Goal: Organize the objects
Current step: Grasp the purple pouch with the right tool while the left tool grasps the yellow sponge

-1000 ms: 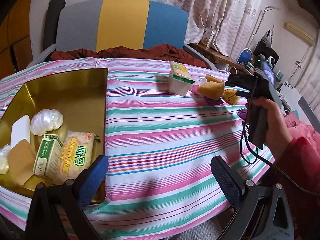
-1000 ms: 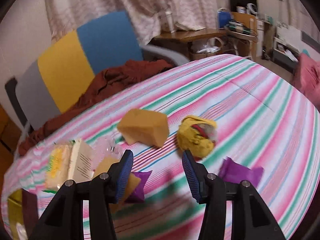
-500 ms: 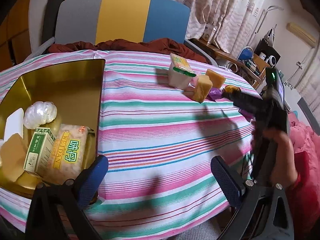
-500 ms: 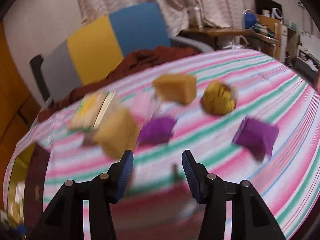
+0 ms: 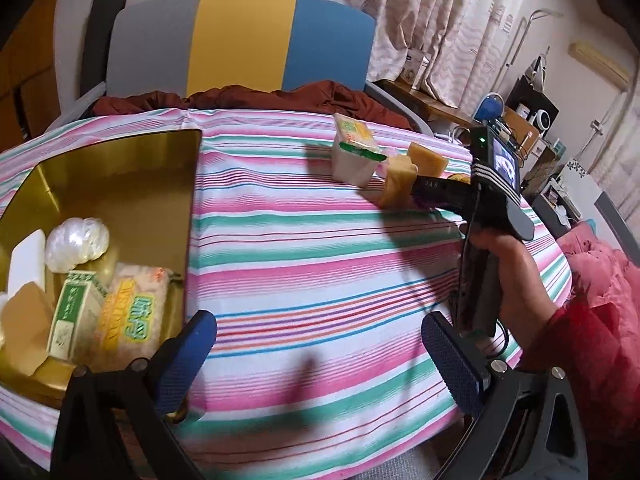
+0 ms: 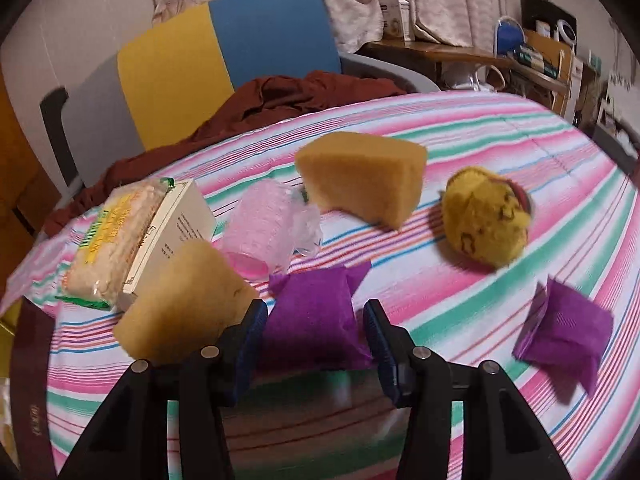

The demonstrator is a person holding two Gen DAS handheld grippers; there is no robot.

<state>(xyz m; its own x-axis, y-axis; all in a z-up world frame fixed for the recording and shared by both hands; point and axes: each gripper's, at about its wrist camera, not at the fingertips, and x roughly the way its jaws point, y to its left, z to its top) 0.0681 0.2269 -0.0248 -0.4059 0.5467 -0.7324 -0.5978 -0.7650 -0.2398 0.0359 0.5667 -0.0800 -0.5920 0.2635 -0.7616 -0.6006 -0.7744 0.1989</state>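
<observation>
Moved: right tool has come down and forward since half a second ago; the purple pouch that lay ahead of it then now sits between its blue pads.
Right tool state: jaws parted, one on each side of the pouch; whether the pads press it I cannot tell.
Purple pouch: crinkled violet fabric packet, lying flat on the striped desk at lower centre of the right wrist view.
Neighbours: tan sponge block touching the left pad; second purple pouch at lower right; yellow plush toy and sponge wedge beyond.
Left tool: wide open, holding nothing, above the desk at bottom of frame.
Gold tray: left of frame, holding packets.
</observation>
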